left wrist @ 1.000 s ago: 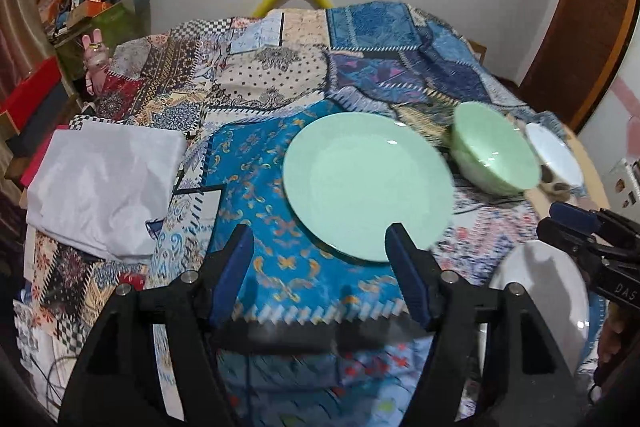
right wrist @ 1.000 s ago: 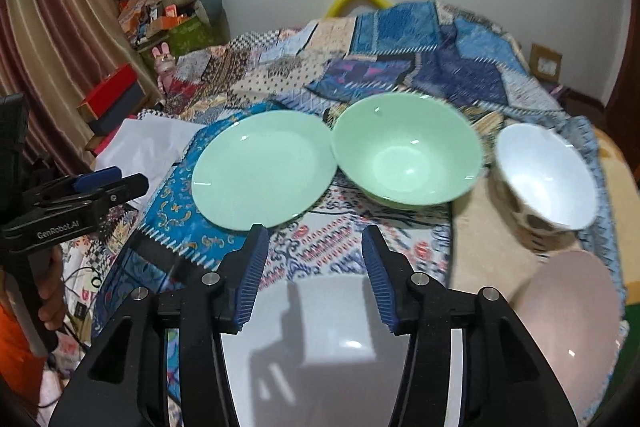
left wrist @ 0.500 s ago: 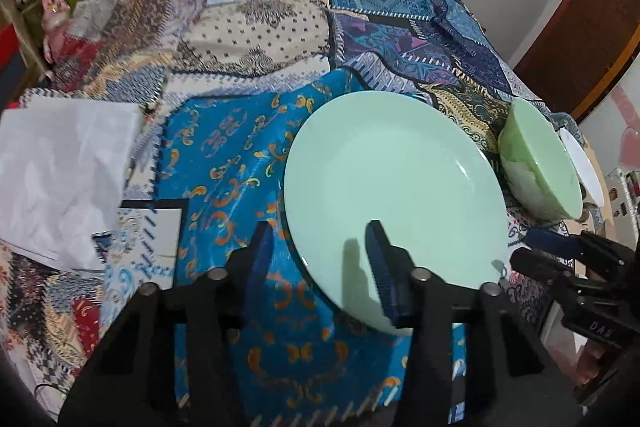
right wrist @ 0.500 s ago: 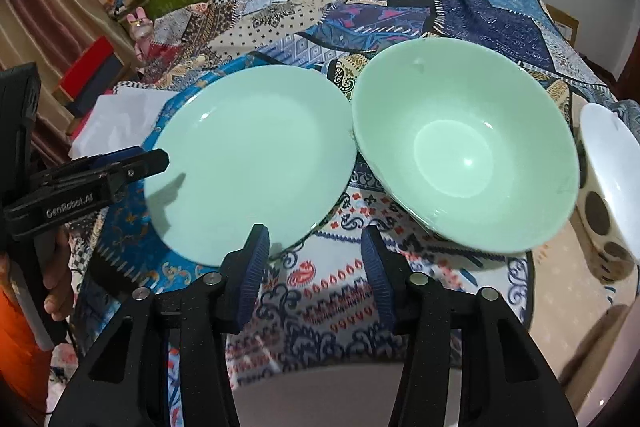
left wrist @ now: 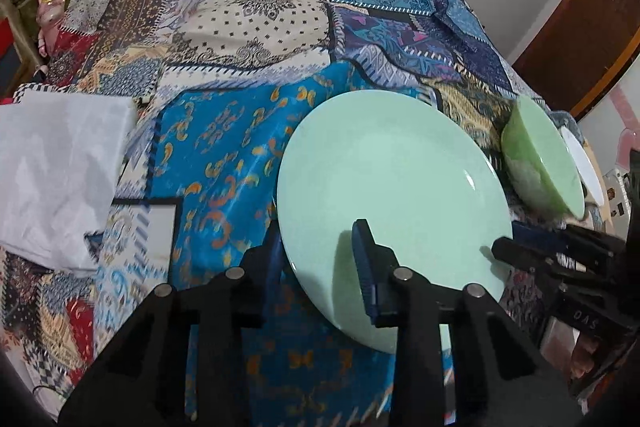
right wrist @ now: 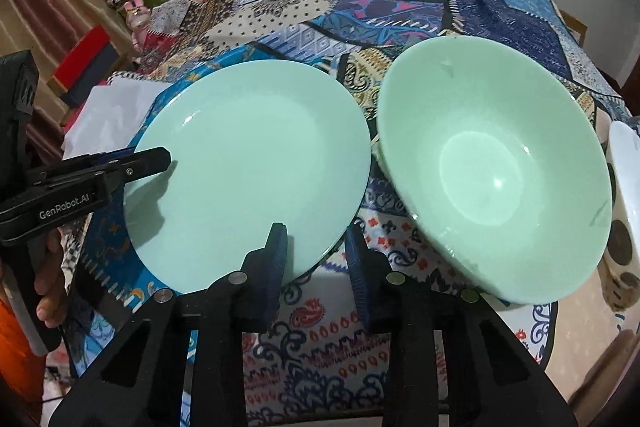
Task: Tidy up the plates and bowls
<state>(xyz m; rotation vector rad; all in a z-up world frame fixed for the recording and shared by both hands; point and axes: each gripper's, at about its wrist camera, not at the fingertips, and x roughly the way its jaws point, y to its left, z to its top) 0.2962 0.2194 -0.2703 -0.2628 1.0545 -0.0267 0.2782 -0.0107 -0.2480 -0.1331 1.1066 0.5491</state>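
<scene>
A mint green plate [left wrist: 392,195] lies on the patchwork cloth; it also shows in the right wrist view [right wrist: 248,167]. My left gripper [left wrist: 320,259] is open and straddles the plate's near-left rim, one finger [left wrist: 366,263] above the plate, the other at its edge. My right gripper [right wrist: 316,255] is open at the plate's near-right rim, one finger [right wrist: 276,259] over the plate. A green bowl [right wrist: 496,167] stands right of the plate and shows in the left wrist view [left wrist: 540,167]. A white bowl [right wrist: 624,195] with dots stands further right.
A folded white cloth [left wrist: 56,171] lies left of the plate. The patchwork tablecloth [left wrist: 256,27] covers the table. Boxes and a pink toy [right wrist: 138,15] stand at the far left. A brown door [left wrist: 576,39] is at the right.
Both grippers moved forward and down to the green plate's rim, from opposite sides. The left gripper's fingers have narrowed. The white plate below the right gripper has left view.
</scene>
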